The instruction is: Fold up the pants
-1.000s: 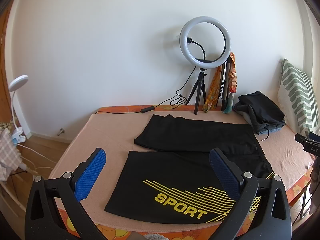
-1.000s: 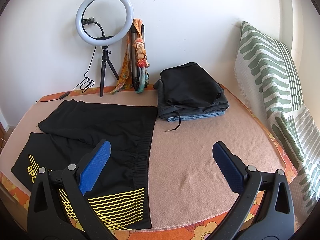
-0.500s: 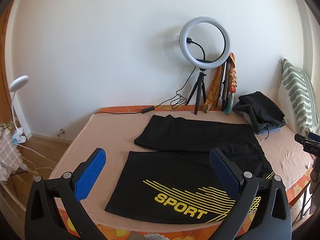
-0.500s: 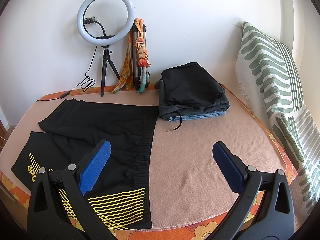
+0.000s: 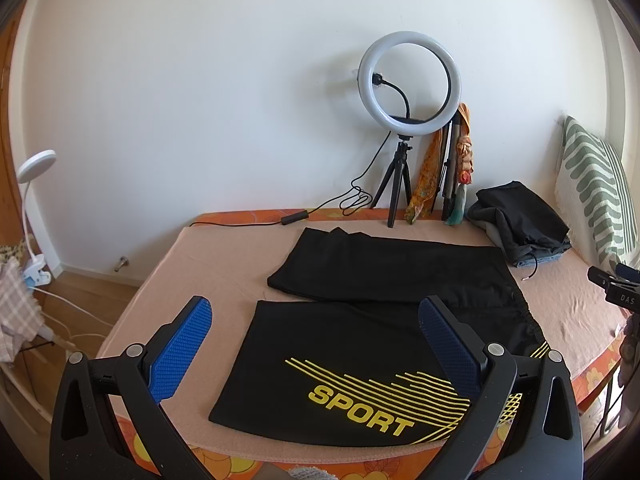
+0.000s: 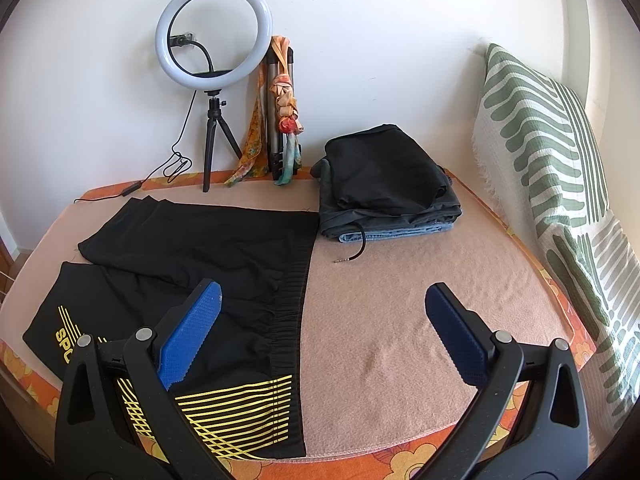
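Black sport shorts [image 5: 360,320] with yellow stripes and the word SPORT lie flat on the pink blanket [image 5: 216,272], both legs spread toward the left. In the right wrist view the shorts [image 6: 208,248] show their elastic waistband on the right side. My left gripper [image 5: 316,336] is open and empty, held above the near leg. My right gripper [image 6: 324,320] is open and empty, above the waistband's near end and the bare blanket [image 6: 400,304].
A stack of folded dark clothes [image 6: 384,184] with a loose cord lies at the back right. A ring light on a tripod [image 6: 214,36] and a scarf-wrapped stand [image 6: 280,112] stand by the wall. A green-patterned pillow [image 6: 552,184] leans on the right.
The right wrist view has shifted slightly; the scene has slid a little to the right. The shorts have not moved and both grippers stay open.
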A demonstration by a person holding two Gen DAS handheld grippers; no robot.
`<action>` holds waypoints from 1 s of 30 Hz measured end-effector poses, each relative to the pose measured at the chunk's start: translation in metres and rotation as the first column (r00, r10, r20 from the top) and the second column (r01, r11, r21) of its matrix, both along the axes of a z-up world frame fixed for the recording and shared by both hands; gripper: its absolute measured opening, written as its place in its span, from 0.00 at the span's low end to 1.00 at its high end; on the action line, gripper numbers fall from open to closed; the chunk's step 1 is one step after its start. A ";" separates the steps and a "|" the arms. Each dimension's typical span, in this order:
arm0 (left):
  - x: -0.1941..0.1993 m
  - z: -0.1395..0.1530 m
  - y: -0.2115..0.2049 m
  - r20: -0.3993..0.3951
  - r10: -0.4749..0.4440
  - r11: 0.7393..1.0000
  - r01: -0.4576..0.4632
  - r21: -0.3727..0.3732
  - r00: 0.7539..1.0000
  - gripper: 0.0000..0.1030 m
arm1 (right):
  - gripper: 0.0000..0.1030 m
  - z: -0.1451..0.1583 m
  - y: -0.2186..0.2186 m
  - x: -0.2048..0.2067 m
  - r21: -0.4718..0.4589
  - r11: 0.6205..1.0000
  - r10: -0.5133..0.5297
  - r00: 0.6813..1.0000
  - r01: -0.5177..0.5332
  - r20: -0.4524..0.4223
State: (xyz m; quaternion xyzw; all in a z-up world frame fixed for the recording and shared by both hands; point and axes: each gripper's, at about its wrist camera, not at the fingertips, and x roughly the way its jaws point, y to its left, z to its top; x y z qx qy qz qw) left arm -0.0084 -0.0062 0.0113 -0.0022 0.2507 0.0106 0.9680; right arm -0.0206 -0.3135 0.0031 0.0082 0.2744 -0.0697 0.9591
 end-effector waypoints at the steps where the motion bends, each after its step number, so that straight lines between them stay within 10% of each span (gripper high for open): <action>1: 0.000 0.000 0.000 0.000 0.001 1.000 -0.001 0.000 1.000 1.00 | 1.00 0.000 0.001 0.000 0.000 1.000 0.000 1.000 0.000 0.000; 25: 0.043 -0.017 0.033 -0.082 -0.084 0.984 0.070 -0.166 0.993 1.00 | 1.00 0.001 0.002 0.025 0.068 0.994 0.083 0.997 -0.083 0.009; 30: 0.060 -0.017 0.037 -0.100 -0.082 0.993 0.073 -0.089 0.992 1.00 | 1.00 0.001 0.009 0.033 0.077 0.986 0.147 0.989 -0.149 0.029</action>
